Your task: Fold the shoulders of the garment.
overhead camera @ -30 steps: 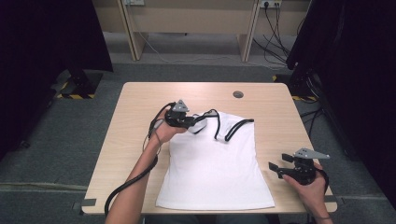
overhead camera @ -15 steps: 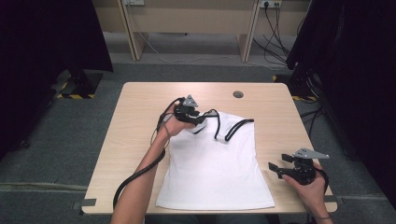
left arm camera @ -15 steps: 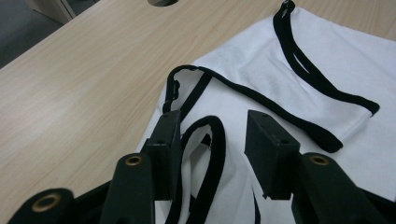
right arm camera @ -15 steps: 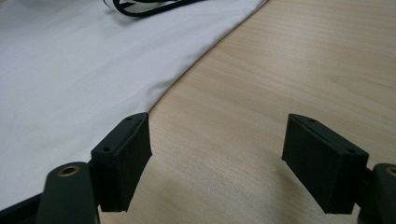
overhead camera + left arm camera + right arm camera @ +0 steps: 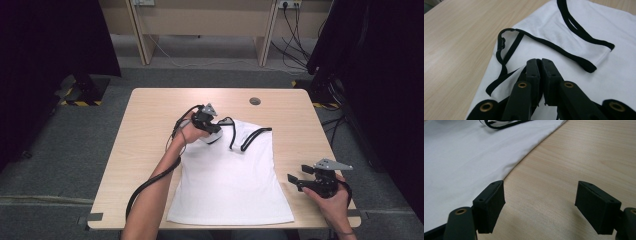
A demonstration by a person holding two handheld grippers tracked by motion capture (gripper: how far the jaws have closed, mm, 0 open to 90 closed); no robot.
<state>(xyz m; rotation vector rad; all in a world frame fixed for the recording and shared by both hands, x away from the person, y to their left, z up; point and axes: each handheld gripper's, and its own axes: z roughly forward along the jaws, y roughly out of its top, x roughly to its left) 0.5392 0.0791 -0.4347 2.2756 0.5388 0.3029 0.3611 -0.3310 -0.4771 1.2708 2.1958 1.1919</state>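
Observation:
A white tank top (image 5: 230, 175) with black trim lies flat on the wooden table (image 5: 145, 130), neck end far from the person. My left gripper (image 5: 215, 132) rests at its left shoulder. Its jaws have just been closing and now meet pad to pad (image 5: 541, 62) over the cloth (image 5: 574, 25). The black-edged strap (image 5: 506, 75) runs in under the left jaw, so the pinch seems to be on that edge. My right gripper (image 5: 294, 180) hovers off the shirt's right hem side, open, with bare wood between its pads (image 5: 540, 192); the shirt's side edge (image 5: 461, 157) lies just left of them.
A round grommet (image 5: 255, 101) sits in the table's far edge. Bare wood lies left of the shirt and along the right side. Desks with hanging cables (image 5: 295, 20) stand behind the table, and dark curtains flank both sides.
The left hand has slid to the right, from beside the shirt's left shoulder onto it, and its jaws have closed there. The right hand has stayed put.

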